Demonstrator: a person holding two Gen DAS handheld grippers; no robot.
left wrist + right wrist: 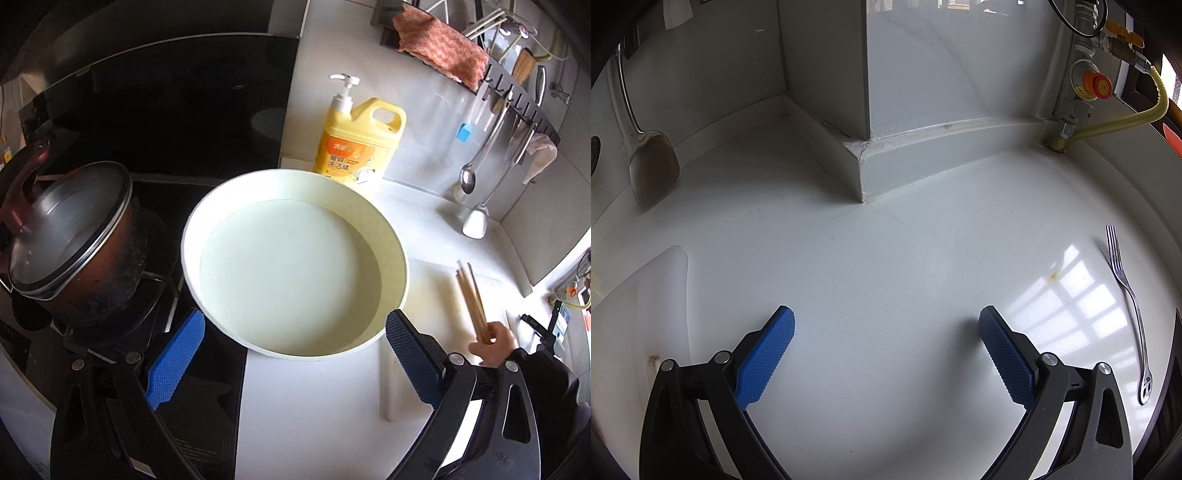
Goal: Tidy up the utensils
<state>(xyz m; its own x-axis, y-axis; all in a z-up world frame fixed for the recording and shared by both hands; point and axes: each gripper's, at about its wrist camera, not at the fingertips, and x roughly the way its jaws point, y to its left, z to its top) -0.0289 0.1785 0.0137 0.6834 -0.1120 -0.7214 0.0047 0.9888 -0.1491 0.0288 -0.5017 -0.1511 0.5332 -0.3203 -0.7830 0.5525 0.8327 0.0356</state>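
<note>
right hand-held gripper (886, 354) wide, empty | fork (1126, 306) flat on counter (886, 240), off to its right, handle toward camera | left hand-held gripper (295, 362) wide over white basin (295, 258)

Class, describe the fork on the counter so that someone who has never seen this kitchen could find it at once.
Start at the white countertop in the right wrist view and find the bright window reflection on its right side. Just right of that lies the fork, flat, tines pointing toward the back wall. It is the only slim, shiny utensil lying on the counter; the spatula at far left hangs against the wall.
</note>
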